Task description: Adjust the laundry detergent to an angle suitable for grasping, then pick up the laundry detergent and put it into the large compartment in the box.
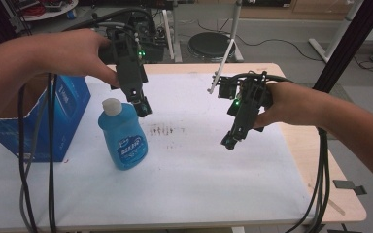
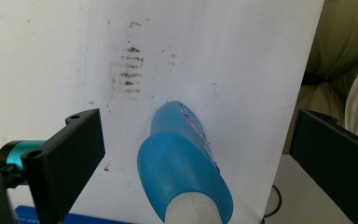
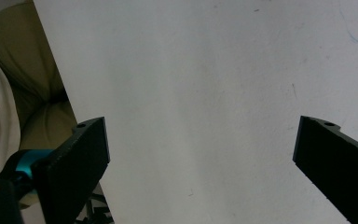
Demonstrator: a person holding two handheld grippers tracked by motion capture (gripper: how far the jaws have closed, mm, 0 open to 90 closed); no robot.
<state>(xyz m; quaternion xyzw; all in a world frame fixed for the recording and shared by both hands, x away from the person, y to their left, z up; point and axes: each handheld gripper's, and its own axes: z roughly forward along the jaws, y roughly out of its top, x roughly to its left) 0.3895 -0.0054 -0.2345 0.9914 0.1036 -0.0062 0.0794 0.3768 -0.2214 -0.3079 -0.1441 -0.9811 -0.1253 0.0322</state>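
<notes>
A blue bottle (image 1: 123, 138) with a white cap stands upright on the white table sheet (image 1: 184, 165), left of centre. My left gripper (image 1: 143, 107) hangs just above and to the right of the cap, jaws pointing down. In the left gripper view the bottle (image 2: 182, 168) shows from above between my wide-open jaws, with clear gaps on both sides. My right gripper (image 1: 230, 141) hovers over the sheet right of centre, tilted down to the left. Its jaws stand wide apart over the bare sheet (image 3: 200, 93), holding nothing.
A blue cardboard box (image 1: 53, 119) stands open at the table's left edge, behind the bottle. Brown smudges (image 1: 164, 129) mark the sheet's middle. Black cables (image 1: 51, 160) hang over the front left, and more trail off the right side. Bare wood (image 1: 320, 160) borders the sheet on the right.
</notes>
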